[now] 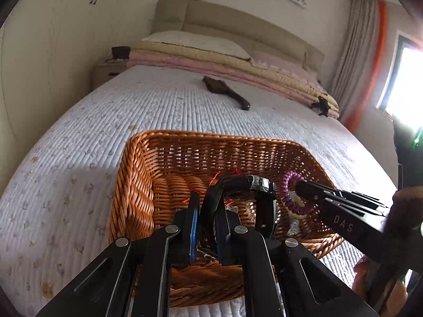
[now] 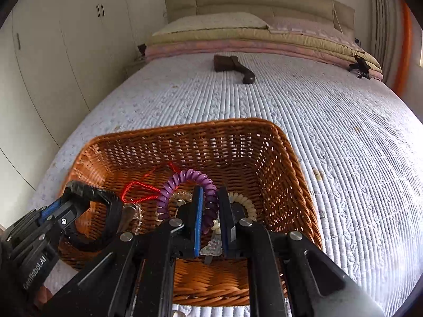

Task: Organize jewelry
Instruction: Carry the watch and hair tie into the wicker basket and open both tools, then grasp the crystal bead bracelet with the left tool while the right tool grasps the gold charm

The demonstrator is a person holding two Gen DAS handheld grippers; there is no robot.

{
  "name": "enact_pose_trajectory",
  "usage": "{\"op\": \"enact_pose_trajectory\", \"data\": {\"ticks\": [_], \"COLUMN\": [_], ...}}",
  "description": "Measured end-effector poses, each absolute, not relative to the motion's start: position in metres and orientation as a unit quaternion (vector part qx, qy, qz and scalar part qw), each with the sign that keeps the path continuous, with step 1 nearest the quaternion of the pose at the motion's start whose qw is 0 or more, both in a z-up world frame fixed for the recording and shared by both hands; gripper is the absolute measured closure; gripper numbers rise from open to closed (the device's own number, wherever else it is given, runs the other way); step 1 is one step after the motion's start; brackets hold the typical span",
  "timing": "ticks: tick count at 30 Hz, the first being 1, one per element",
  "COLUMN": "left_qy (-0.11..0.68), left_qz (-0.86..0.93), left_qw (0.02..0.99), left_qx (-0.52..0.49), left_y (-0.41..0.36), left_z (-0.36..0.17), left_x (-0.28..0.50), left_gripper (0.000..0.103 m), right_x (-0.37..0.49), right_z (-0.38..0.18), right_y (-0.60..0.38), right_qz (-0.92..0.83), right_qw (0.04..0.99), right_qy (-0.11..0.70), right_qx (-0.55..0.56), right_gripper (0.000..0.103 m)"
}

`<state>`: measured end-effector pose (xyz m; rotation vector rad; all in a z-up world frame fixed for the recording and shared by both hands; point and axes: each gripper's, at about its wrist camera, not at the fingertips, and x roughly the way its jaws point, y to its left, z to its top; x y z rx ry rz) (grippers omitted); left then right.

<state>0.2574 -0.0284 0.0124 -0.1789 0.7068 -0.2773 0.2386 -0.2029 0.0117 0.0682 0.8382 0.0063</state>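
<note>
One wicker basket (image 2: 264, 158) on the quilted bed (image 2: 330, 111). Over it, two grippers. My left gripper (image 1: 207, 211) is clamped on one black watch band (image 1: 238, 182). My right gripper (image 2: 210, 211) is closed on one purple coil hair tie (image 2: 185, 182), above the basket floor. Inside: one red cord (image 2: 137, 187), one cream coil tie (image 2: 247, 203), clear glittery pieces I cannot count, partly behind my fingers. One dark wooden brush (image 2: 232, 67) lies well apart, near the folded quilts (image 2: 264, 41).
</note>
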Motion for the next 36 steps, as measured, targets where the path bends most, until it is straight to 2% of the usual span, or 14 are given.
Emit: {"op": "enact_pose_trajectory", "data": {"ticks": [7, 9, 10, 13, 14, 15, 29, 36], "left_qy": [0.357, 0.353, 0.350, 0.318, 0.305, 0.291, 0.156, 0.122], "left_qz": [-0.129, -0.142, -0.148, -0.153, -0.157, -0.163, -0.198, -0.221], "left_qw": [0.921, 0.920, 0.919, 0.929, 0.932, 0.935, 0.962, 0.963], "left_qx": [-0.083, -0.098, -0.104, -0.111, -0.115, -0.121, -0.102, -0.095], "left_y": [-0.028, -0.025, -0.023, -0.017, -0.015, -0.012, -0.010, -0.010], "left_z": [0.004, 0.001, 0.001, 0.012, 0.017, 0.022, 0.084, 0.110], "left_x": [0.265, 0.263, 0.261, 0.250, 0.245, 0.239, 0.147, 0.108], "left_gripper": [0.090, 0.084, 0.082, 0.063, 0.057, 0.056, 0.050, 0.047], "right_x": [0.249, 0.248, 0.247, 0.243, 0.239, 0.235, 0.103, 0.080], "right_z": [-0.005, -0.006, -0.005, 0.000, 0.003, 0.006, 0.044, 0.047], "right_y": [-0.203, -0.206, -0.207, -0.213, -0.215, -0.216, -0.215, -0.208], "right_qz": [-0.013, -0.014, -0.014, -0.010, -0.009, -0.003, 0.019, 0.018], "right_qw": [0.900, 0.899, 0.899, 0.906, 0.909, 0.912, 0.958, 0.961], "right_qy": [0.435, 0.435, 0.435, 0.418, 0.411, 0.404, 0.275, 0.267], "right_qx": [0.039, 0.049, 0.053, 0.065, 0.069, 0.074, 0.077, 0.069], "right_gripper": [0.090, 0.089, 0.085, 0.067, 0.067, 0.067, 0.067, 0.066]}}
